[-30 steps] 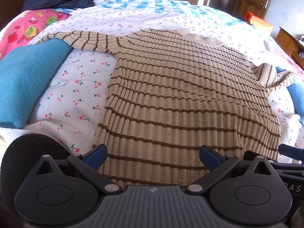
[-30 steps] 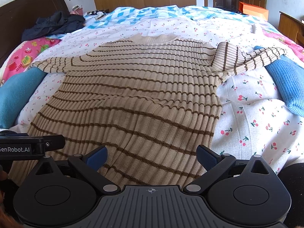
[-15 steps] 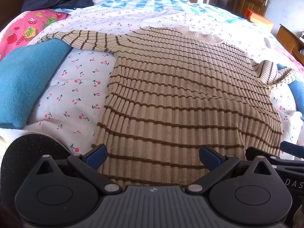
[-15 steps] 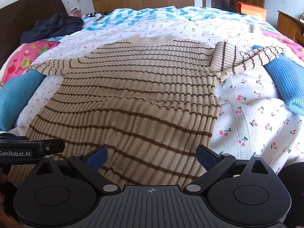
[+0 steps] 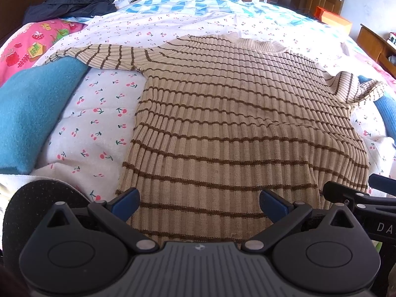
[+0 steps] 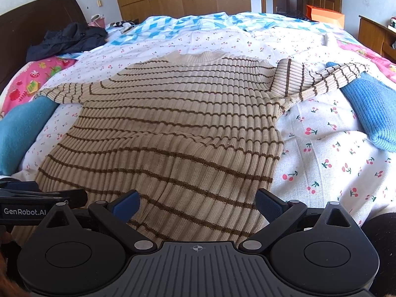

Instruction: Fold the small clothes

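Note:
A beige ribbed sweater with brown stripes [image 5: 222, 128] [image 6: 178, 133] lies flat on the bed, collar far, hem near me. Its left sleeve [image 5: 99, 55] stretches out to the left; its right sleeve [image 6: 321, 79] is bent and rests on a blue garment. My left gripper [image 5: 199, 201] hovers open over the hem, nothing between its blue pads. My right gripper [image 6: 196, 203] is open too, above the hem's right part. Each gripper shows at the edge of the other's view: right gripper [image 5: 366, 198], left gripper [image 6: 42, 198].
A cherry-print quilt [image 5: 99, 113] covers the bed. A teal folded garment [image 5: 32, 113] lies at the left, a blue knit one [image 6: 371, 109] at the right. Dark clothes [image 6: 66, 40] sit by the headboard. An orange box [image 6: 324, 14] and wooden furniture stand beyond the bed.
Both grippers have drawn back and risen slightly, so the sweater looks a little farther off. The sweater has not moved, and both grippers stay open.

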### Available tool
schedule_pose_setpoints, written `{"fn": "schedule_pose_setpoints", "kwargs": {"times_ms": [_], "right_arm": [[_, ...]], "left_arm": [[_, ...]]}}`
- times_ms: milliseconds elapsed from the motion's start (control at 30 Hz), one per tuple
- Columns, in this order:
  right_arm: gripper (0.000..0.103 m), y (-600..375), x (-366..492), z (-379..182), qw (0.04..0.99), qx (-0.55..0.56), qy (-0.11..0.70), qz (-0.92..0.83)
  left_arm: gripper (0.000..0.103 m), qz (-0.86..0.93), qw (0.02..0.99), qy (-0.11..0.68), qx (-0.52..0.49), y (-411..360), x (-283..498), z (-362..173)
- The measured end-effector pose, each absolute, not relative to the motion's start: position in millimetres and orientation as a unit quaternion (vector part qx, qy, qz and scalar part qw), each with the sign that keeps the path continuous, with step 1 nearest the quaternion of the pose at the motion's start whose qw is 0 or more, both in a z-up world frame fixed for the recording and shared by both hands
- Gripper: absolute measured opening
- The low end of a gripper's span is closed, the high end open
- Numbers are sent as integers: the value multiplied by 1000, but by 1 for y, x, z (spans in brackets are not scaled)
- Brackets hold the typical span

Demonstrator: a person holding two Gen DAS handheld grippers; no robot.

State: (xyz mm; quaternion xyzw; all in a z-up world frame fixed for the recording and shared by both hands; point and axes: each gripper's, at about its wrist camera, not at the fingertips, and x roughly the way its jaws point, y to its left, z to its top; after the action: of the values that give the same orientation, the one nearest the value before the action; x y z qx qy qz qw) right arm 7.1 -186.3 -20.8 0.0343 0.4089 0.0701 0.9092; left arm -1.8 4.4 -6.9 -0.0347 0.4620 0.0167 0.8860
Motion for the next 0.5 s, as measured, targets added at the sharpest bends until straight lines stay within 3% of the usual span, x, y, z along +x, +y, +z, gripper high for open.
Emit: {"fn": "schedule_pose_setpoints", "kwargs": {"times_ms": [500], "right_arm": [[99,-185,6,-18,913,32,401,70]], "left_arm": [[103,11,891,453,-31,3,-5,-4]]}}
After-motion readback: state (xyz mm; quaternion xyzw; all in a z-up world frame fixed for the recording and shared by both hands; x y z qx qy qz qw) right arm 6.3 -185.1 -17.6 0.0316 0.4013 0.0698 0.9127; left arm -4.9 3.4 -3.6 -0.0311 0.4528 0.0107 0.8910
